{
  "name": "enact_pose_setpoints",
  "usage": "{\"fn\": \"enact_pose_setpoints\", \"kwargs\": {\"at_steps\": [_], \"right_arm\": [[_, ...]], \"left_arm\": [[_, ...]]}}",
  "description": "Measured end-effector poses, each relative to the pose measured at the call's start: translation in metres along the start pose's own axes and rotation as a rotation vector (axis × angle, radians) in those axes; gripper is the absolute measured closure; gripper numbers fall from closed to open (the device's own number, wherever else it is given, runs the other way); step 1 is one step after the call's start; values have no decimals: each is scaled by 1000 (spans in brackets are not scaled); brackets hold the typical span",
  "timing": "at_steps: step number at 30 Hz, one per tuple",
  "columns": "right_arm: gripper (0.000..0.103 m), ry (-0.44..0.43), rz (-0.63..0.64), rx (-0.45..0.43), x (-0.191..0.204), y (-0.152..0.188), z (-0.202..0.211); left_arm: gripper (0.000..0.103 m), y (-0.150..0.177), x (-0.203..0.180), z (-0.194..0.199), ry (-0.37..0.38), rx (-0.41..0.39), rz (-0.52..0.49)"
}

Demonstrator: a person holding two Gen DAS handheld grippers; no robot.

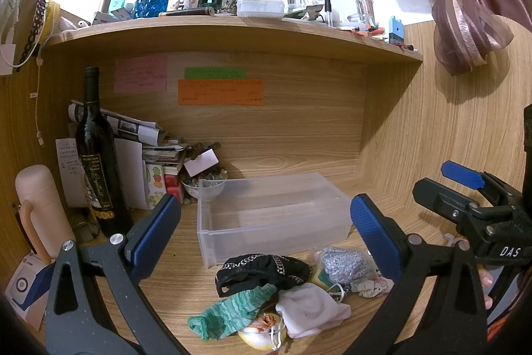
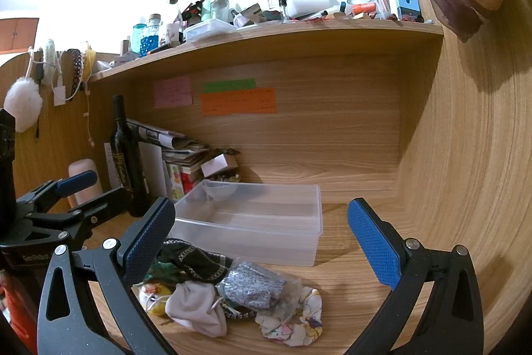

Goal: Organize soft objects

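On the desk nothing's really been sorted yet, as far as I can tell. Going left to right: the left gripper (image 1: 266, 222) is spread wide with nothing between its blue pads, hovering above the heap. Under it is the pile of soft stuff, all lying on the wood just in front of the clear plastic bin (image 1: 212, 232). Leftmost in the pile is a green knit sock (image 1: 229, 311), with a yellowish bit tucked just under it (can't make out what that is, it's mostly covered). Above it is a black piece with pale trim (image 1: 262, 271), then a white sock (image 1: 309, 308), then a grey sparkly thing in a clear bag (image 1: 349, 265), and a floral fabric piece (image 2: 296, 321) at the right edge. They all overlap or touch each other.

The bin looks empty, so I'd say step one hasn't been done. The right gripper (image 2: 262, 242) is also wide open and holding nothing, off to the right of the pile. Everything is still left to move.
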State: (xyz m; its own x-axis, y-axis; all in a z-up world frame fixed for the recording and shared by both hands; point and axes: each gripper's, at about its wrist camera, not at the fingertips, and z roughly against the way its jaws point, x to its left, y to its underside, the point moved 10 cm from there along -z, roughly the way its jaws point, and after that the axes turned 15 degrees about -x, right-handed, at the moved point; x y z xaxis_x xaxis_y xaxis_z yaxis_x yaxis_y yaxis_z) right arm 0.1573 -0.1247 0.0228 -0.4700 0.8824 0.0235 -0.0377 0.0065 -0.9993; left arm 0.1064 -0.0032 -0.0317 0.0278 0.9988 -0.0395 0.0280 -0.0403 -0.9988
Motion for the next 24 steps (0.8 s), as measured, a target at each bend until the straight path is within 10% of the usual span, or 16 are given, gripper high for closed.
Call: {"fn": "enact_pose_setpoints", "kwargs": {"at_steps": [24], "right_arm": [[0,-5,-32,108,-11,24,-11]], "left_arm": [[0,19,0,-9,38,62,40]]}}
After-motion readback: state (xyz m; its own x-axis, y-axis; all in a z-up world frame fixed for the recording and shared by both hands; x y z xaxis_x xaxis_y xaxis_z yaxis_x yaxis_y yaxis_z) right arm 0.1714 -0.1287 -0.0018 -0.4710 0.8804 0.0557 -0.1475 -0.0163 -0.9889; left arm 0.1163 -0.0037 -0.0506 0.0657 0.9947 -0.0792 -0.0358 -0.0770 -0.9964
